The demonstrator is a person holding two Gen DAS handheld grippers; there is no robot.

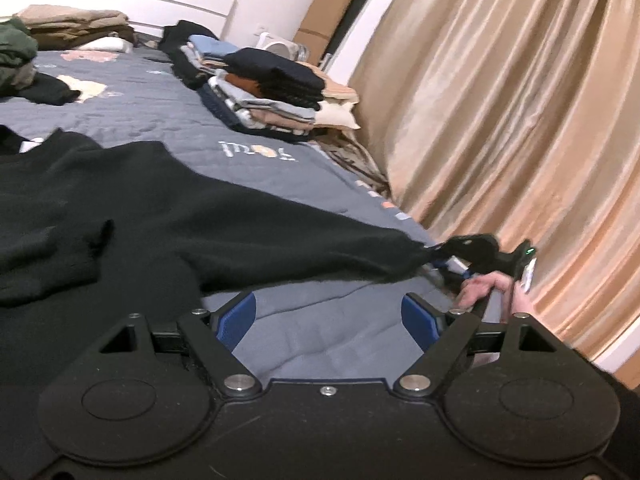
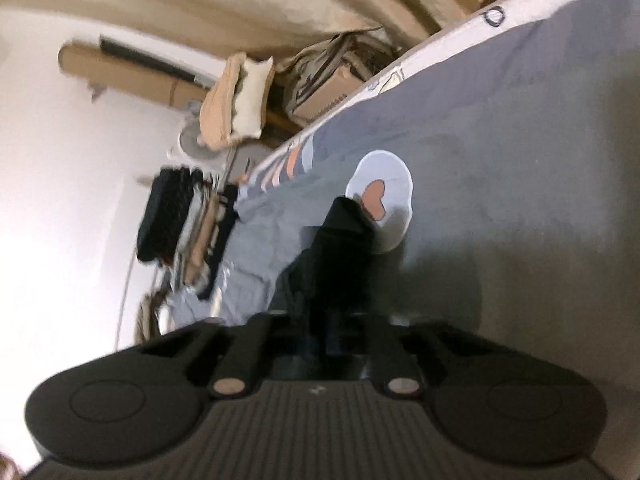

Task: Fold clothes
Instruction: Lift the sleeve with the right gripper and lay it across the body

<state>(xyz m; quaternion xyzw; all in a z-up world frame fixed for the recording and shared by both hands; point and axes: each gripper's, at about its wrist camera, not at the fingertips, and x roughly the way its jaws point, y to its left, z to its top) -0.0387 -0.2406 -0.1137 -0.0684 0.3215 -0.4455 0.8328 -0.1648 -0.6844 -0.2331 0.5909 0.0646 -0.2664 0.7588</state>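
A black sweater (image 1: 132,208) lies spread on the grey-blue bed cover (image 1: 168,108). One sleeve is stretched to the right, and my right gripper (image 1: 434,258) is shut on its cuff near the bed's right edge. In the right wrist view the black sleeve (image 2: 340,248) runs out from between the closed jaws of my right gripper (image 2: 332,320). My left gripper (image 1: 329,314) is open and empty, its blue pads (image 1: 418,320) wide apart above bare cover, just in front of the stretched sleeve.
Stacks of folded clothes (image 1: 272,92) stand at the bed's far right edge, with more piles (image 1: 72,24) by the headboard and loose clothes (image 1: 16,52) at far left. A beige curtain (image 1: 520,120) hangs close along the right side.
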